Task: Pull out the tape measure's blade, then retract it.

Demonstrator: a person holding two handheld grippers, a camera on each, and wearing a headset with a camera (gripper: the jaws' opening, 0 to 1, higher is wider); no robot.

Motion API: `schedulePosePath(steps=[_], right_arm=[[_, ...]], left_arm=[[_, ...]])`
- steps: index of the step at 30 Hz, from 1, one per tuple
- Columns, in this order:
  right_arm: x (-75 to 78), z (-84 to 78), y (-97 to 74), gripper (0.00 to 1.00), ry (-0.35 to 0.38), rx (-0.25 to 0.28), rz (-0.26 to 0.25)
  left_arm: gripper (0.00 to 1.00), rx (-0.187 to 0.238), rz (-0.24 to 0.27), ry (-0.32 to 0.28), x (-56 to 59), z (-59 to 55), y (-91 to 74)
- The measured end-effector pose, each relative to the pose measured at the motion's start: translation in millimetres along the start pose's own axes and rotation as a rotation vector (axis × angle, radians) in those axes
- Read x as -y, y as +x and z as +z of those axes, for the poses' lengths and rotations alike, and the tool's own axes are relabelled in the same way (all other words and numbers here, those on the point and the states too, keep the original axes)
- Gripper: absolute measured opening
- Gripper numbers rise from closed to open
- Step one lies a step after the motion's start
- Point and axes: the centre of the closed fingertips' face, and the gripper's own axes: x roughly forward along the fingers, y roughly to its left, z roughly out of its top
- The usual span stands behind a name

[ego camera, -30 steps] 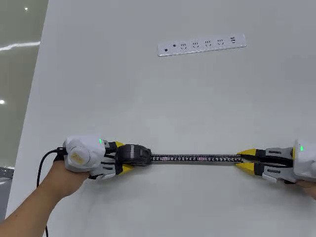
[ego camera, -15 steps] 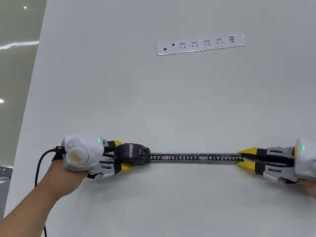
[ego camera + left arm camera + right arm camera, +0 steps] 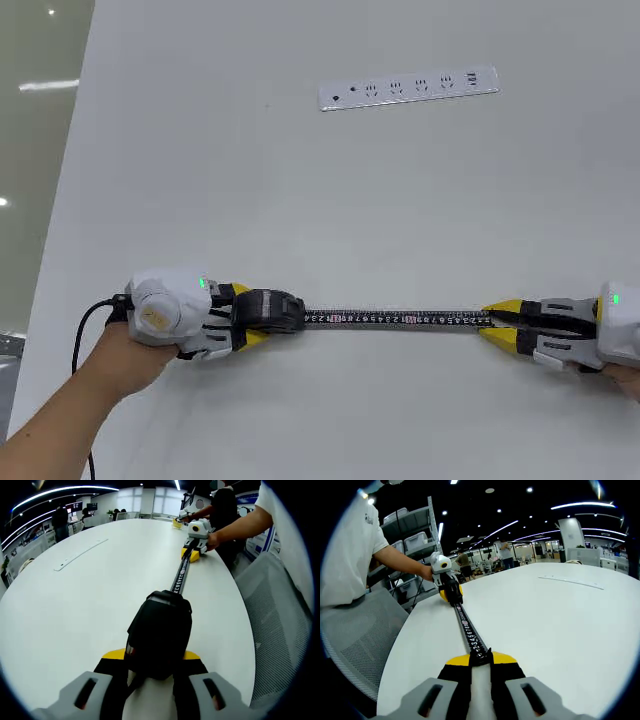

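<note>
On white oval table [image 3: 300,180], near its edge: tape measure case [image 3: 272,311] clamped in left gripper [image 3: 250,317], blade [image 3: 400,319] stretched to right gripper [image 3: 498,322], nipped at its tip. Beyond, power strip [image 3: 408,88]; around, open-plan office.

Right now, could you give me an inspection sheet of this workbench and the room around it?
Surface: white rounded table.
Job's things: black tape measure case; its dark numbered blade drawn out straight between the grippers.
Clutter: white power strip farther back, apart from the work.
Grippers: left gripper shut on the case; right gripper shut on the blade's tip.
Cables: black cable trailing from the left gripper.
Surroundings: grey mesh chair, storage shelves, people in an open office.
</note>
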Motion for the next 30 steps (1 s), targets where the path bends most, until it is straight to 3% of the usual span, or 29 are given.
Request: schedulePosePath(steps=[13, 18, 19, 24, 27, 30], right_arm=[[2.1, -1.0, -1.2, 0.14, 0.030, -0.005, -0.020], [-1.0, -0.6, -0.5, 0.18, -0.001, -0.022, -0.019], [-1.4, -0.2, -0.7, 0.19, 0.020, -0.017, -0.016], [-0.3, -0.5, -0.6, 0.21, -0.015, -0.040, -0.042], [-0.1, 1.6, -0.3, 0.28, 0.004, -0.032, -0.053], [-1.6, 1.3, 0.4, 0.28, 0.000, -0.040, -0.053]], left_arm=[[0.32, -0.029, 0.013, 0.019, -1.0, -0.8, 1.1], [0.38, -0.049, 0.005, 0.027, 2.7, -3.7, 3.6], [0.39, -0.057, 0.013, 0.048, 2.1, -4.8, 3.0], [0.44, -0.045, 0.029, 0.023, -1.4, -2.4, 1.2], [0.46, -0.043, 0.032, 0.012, -2.3, -3.0, -0.5], [0.47, -0.048, 0.038, 0.006, -3.0, -3.5, -2.0]])
